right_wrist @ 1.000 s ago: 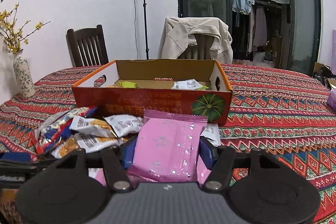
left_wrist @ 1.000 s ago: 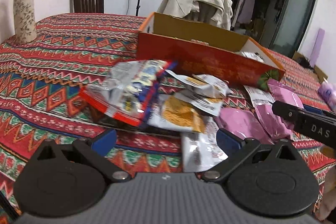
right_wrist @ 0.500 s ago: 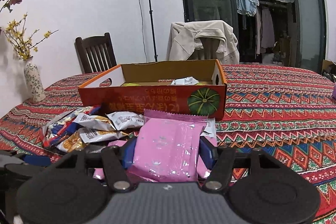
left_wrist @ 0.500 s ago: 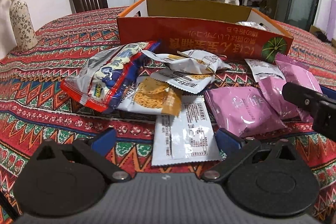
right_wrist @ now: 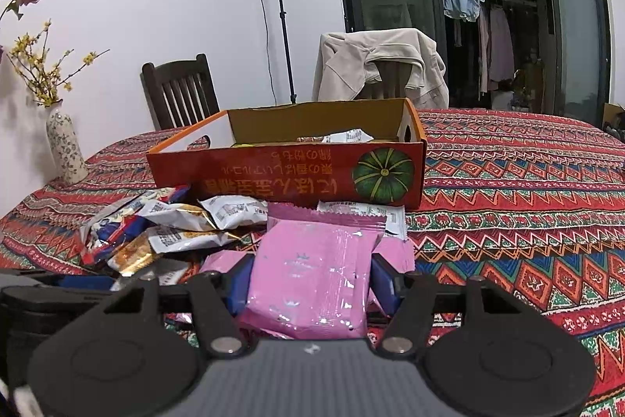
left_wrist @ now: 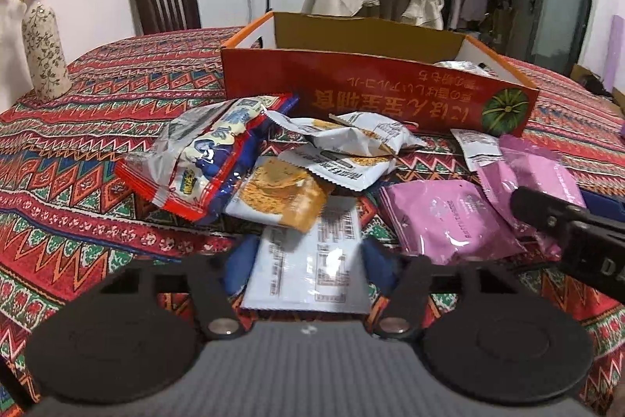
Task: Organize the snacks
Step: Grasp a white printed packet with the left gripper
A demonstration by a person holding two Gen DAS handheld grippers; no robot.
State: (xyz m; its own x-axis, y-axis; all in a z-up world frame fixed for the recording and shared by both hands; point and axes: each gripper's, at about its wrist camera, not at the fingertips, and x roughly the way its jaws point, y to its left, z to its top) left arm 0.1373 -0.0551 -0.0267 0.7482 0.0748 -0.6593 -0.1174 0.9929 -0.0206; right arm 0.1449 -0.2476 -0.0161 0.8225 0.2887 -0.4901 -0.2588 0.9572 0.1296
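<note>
At the far left of the counter (left_wrist: pixel 97 112), a floral vase (left_wrist: pixel 45 55) stands well apart from the work. Next comes the loose snack pile: a red-and-blue bag (left_wrist: pixel 203 163), an orange-printed packet (left_wrist: pixel 281 198) and several white packets lie overlapped just in front of the orange box (left_wrist: pixel 375 100). The left claw (left_wrist: pixel 304 260) is closing on a white packet (left_wrist: pixel 308 260) that lies flat on the counter; the packet sits between the blue pads and both pads appear to meet its edges. Further right, two pink packets (left_wrist: pixel 449 221) rest on the counter beside the pile. The right claw (right_wrist: pixel 312 280) grips a pink packet (right_wrist: pixel 312 272) by its sides and holds it just short of the box's near wall. The box holds only a few items, a white packet (right_wrist: pixel 347 135) among them, judging from the right wrist view. Progress is judged early: most snacks remain outside the box, and both gripped packets are not yet placed.
</note>
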